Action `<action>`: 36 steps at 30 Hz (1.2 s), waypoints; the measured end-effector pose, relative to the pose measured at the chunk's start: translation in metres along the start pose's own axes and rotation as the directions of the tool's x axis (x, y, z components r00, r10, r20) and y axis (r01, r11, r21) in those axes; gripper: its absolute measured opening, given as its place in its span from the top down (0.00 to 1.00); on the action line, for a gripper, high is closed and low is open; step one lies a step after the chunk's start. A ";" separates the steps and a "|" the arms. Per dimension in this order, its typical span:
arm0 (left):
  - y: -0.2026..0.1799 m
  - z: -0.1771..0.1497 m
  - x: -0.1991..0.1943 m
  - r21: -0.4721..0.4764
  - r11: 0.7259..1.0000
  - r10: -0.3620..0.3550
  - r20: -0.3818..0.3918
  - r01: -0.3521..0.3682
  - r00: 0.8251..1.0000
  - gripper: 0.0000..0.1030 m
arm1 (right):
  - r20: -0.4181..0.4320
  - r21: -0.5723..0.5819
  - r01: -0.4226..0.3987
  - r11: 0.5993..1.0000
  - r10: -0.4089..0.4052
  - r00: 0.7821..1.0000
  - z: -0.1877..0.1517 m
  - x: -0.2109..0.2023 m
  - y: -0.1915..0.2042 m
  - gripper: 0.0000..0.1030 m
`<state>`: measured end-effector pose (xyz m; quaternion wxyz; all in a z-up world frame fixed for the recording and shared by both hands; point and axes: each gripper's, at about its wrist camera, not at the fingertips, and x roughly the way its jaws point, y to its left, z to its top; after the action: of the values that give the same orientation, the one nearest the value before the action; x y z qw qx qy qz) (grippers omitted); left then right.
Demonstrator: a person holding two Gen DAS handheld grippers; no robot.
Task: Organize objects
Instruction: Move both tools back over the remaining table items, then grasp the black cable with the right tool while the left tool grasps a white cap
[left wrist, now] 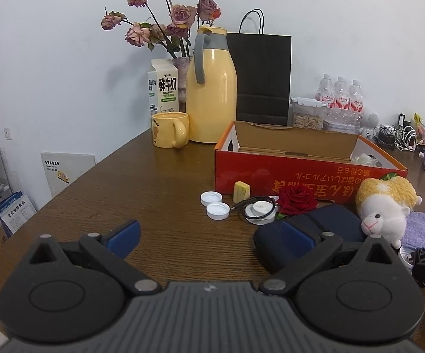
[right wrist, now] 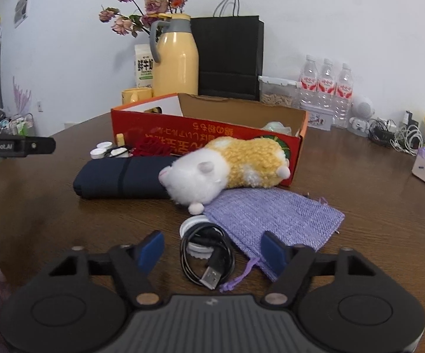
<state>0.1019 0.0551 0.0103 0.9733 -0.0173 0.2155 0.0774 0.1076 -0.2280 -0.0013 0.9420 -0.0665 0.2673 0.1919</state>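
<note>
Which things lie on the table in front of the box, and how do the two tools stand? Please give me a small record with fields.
surface: brown wooden table
box: open red carton, almost empty
plush: yellow-white toy, lying against the carton
pouch: dark blue case, left of the plush
cloth: purple bag, partly under the plush
cable: black USB cable, coiled over a white lid
rose: red rose beside white caps
left tool: open, empty
right tool: open around the cable, pads not touching
</note>
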 end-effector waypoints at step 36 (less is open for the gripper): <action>0.012 0.011 0.024 0.012 1.000 0.027 -0.017 -0.027 0.999 0.00 | 0.070 0.022 -0.005 1.000 0.004 0.998 0.023 -0.002 -0.008 0.64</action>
<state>0.1255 0.0709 0.0100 0.9703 -0.0095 0.2245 0.0892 0.1205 -0.2302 0.0196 0.9510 -0.0485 0.2363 0.1932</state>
